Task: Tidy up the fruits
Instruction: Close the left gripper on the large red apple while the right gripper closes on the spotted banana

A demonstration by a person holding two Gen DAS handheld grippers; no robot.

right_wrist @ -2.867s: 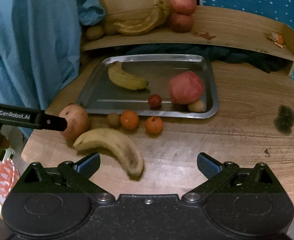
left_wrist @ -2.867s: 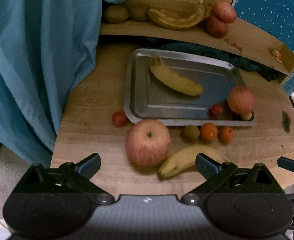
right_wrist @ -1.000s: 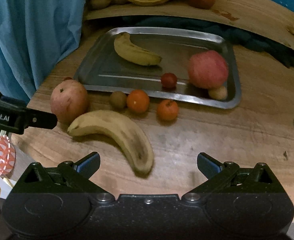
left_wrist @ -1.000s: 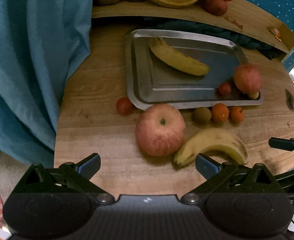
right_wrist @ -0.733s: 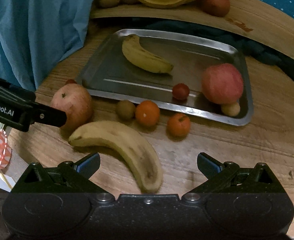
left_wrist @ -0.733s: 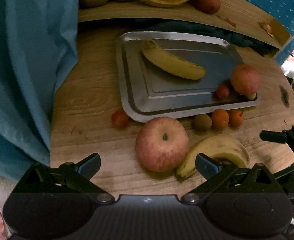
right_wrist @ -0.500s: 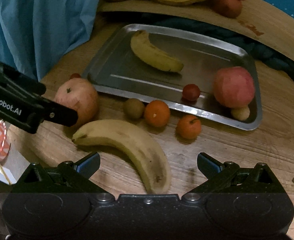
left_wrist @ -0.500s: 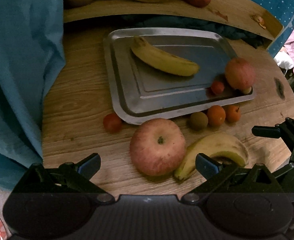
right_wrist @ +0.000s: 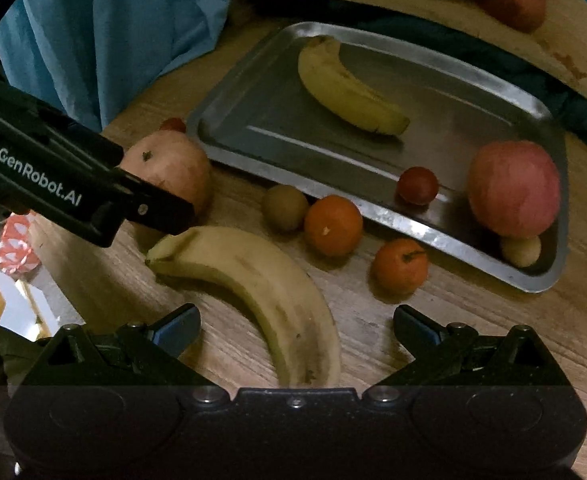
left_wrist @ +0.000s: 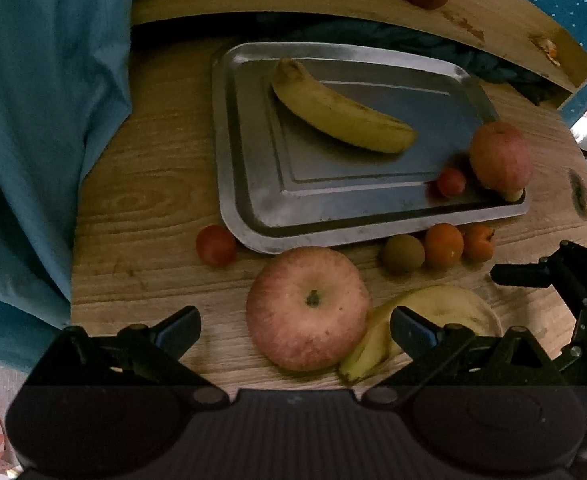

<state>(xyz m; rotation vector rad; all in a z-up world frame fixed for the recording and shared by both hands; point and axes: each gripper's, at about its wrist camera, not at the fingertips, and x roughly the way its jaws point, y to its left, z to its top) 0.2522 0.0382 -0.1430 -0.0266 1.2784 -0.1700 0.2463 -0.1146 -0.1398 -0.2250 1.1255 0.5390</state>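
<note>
A metal tray (left_wrist: 245,208) (right_wrist: 445,236) holds a banana (left_wrist: 341,116) (right_wrist: 345,92), a red apple (left_wrist: 499,156) (right_wrist: 513,188), a cherry tomato (left_wrist: 451,182) (right_wrist: 417,184) and a small pale fruit (right_wrist: 521,250). On the wooden table in front of it lie a large apple (left_wrist: 307,308) (right_wrist: 169,168), a loose banana (right_wrist: 261,284) (left_wrist: 445,312), a kiwi (left_wrist: 403,252) (right_wrist: 285,206), two tangerines (left_wrist: 443,244) (right_wrist: 333,220) (right_wrist: 401,266) and a tomato (left_wrist: 215,245). My left gripper (left_wrist: 295,326) is open, its jaws standing either side of the large apple. My right gripper (right_wrist: 296,324) is open over the loose banana.
A raised wooden shelf (left_wrist: 473,12) at the back carries more bananas and reddish fruit. Blue cloth (left_wrist: 45,120) hangs along the left. A dark cloth (left_wrist: 393,36) lies under the shelf. The table's near edge (right_wrist: 105,280) is just below both grippers.
Both grippers have come forward and lower toward the fruit. The large apple now sits between the left jaws, and the loose banana between the right ones. No fruit has shifted.
</note>
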